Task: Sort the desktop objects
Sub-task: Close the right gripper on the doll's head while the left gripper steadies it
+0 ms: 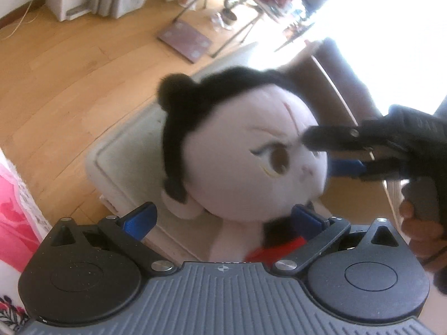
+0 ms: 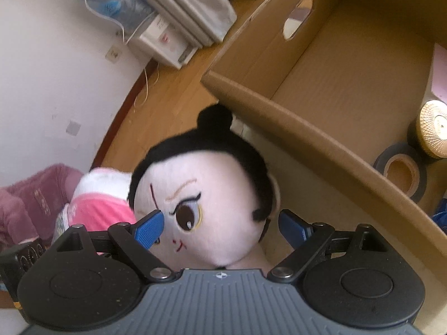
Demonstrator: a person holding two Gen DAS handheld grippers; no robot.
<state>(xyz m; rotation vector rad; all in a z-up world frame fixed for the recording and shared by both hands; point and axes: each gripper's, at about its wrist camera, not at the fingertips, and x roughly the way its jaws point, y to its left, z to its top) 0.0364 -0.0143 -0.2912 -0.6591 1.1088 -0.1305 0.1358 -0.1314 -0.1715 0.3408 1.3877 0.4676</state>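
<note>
**Plush doll caught between two grippers**

Plush doll (image 2: pixel 206 203) sits just beside the cardboard box (image 2: pixel 315 145), head up. Right gripper (image 2: pixel 223 227) has its jaws spread wide around the face, blue pad touching the cheek. Left gripper (image 1: pixel 223 219) is spread wide at the doll's neck, whether gripping I cannot tell.

Left gripper (image 1: pixel 222 220) at six o'clock, blue pads spread wide either side of plush doll (image 1: pixel 243 153), one pad clear of it, the other at its black hair. Doll's pale face and black hair fill the centre. Right gripper (image 1: pixel 329 153) reaching in from three o'clock, fingers straddling the doll's face. Wooden floor (image 1: pixel 69 83) toward ten o'clock.
</note>
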